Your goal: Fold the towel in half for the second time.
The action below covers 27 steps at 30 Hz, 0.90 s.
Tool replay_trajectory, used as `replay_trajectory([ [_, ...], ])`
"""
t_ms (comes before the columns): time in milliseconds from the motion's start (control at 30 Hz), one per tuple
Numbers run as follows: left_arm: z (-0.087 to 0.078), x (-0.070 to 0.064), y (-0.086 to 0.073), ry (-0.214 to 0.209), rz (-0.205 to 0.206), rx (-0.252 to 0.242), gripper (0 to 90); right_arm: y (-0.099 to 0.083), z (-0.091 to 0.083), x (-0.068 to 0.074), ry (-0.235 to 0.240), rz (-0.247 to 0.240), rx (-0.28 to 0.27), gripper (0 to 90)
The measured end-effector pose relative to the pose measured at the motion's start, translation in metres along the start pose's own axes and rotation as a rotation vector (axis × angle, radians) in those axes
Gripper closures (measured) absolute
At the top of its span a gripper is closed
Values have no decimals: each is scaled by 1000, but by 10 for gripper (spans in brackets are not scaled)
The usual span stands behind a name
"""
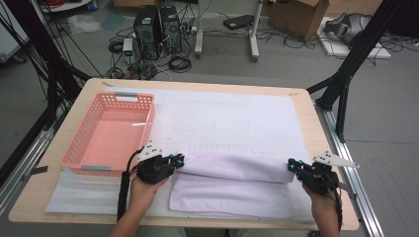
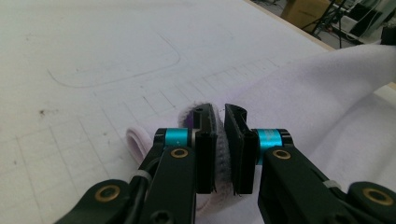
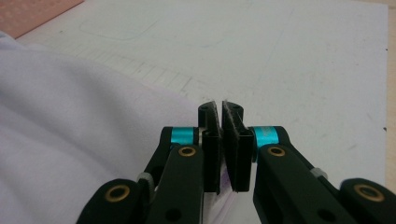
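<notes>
1. The table (image 1: 301, 106) fills the middle of the high view, covered by a white mat (image 1: 237, 118) marked with faint outlines, likely placement guides.
2. A pink basket (image 1: 108, 133) sits at centre left, empty, probably waiting for the folded cloth.
3. The towel (image 1: 232, 182) lies at lower centre, its far edge lifted and carried over toward the near edge, mid-fold I'd say.
4. The left gripper (image 1: 179, 160) pinches the towel's left corner, jaws narrow on cloth; its own view (image 2: 219, 140) shows the pinched layers between the pads.
5. The right gripper (image 1: 292, 165) clamps the right corner; its view (image 3: 223, 140) shows fabric caught low between the jaws.
</notes>
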<state>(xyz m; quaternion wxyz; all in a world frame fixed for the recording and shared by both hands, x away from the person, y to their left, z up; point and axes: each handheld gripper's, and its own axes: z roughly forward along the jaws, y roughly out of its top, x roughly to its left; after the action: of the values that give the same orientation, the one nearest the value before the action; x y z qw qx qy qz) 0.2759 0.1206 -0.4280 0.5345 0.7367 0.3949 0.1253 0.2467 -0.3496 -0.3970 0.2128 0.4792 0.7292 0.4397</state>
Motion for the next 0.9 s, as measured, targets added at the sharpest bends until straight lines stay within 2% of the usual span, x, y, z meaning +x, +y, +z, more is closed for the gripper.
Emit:
replay_trajectory([
  [100, -7, -6, -11, -3, 28, -4, 809, -10, -9, 8, 1, -13, -6, 858],
  [200, -13, -8, -20, -5, 29, 6, 780, -21, -15, 13, -4, -22, -3, 858],
  [267, -16, -8, -25, 0, 13, 14, 730, -27, -18, 14, -9, -17, 8, 858],
  [333, -19, -6, -27, 3, -4, 26, 621, -30, -19, 14, -19, -24, 23, 850],
  [367, -20, -5, -27, 4, -8, 33, 571, -32, -20, 14, -20, -21, 27, 815],
  [400, -22, -4, -26, 10, -6, 26, 539, -33, -22, 14, -27, -9, 27, 718],
  [433, -23, -3, -26, 18, -9, 14, 508, -33, -23, 14, -42, -2, 14, 660],
  [533, -20, 1, -18, 16, -28, 16, 461, -25, -26, 11, -19, 55, -10, 552],
  [567, -18, 2, -16, 13, -28, 19, 450, -22, -25, 13, -18, 52, -7, 534],
  [600, -15, 3, -13, 10, -26, 23, 451, -19, -23, 14, -19, 35, 8, 520],
  [700, -2, 7, -9, -10, -61, 54, 470, -16, -10, 18, -12, -3, 68, 502],
  [767, 5, 9, -10, -23, -74, 90, 533, -16, -3, 20, -23, -26, 94, 507],
  [833, 8, 8, -13, -23, -70, 104, 738, -17, 0, 19, -28, -27, 111, 628],
  [867, 8, 7, -14, -18, -63, 100, 817, -19, 0, 17, -33, -30, 120, 723],
  [900, 7, 6, -15, -20, -63, 91, 842, -21, 0, 16, -28, -25, 125, 824],
])
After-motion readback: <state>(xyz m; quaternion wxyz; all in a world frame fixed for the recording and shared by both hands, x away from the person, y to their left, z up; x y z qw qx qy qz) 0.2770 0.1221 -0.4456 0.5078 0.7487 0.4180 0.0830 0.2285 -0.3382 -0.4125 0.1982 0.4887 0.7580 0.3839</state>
